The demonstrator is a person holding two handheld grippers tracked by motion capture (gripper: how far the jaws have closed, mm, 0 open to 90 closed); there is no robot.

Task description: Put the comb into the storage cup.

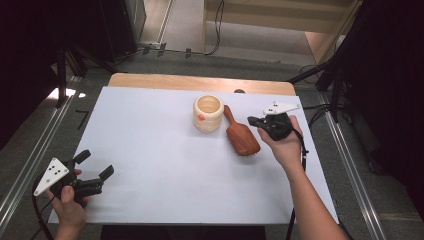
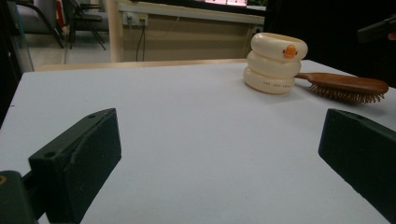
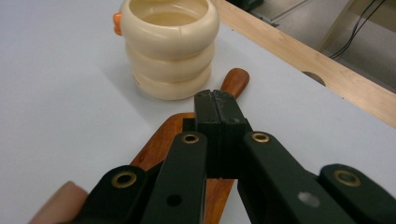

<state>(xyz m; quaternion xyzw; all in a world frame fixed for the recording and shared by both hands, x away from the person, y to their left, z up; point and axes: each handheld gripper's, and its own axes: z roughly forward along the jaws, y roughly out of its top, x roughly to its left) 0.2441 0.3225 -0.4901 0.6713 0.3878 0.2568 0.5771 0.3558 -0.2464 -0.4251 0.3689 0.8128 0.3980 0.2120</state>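
Right gripper (image 1: 256, 121) in my hand hovers over the wooden hairbrush (image 1: 242, 136), jaws pressed together on nothing; that brush lies just beside the cream ringed cup (image 1: 208, 113). Left gripper (image 1: 95, 166) gapes wide, near the sheet's corner.

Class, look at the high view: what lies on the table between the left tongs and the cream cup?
Nothing: between the left tongs and the cream cup the white table is bare, as the high view and left gripper view both show.
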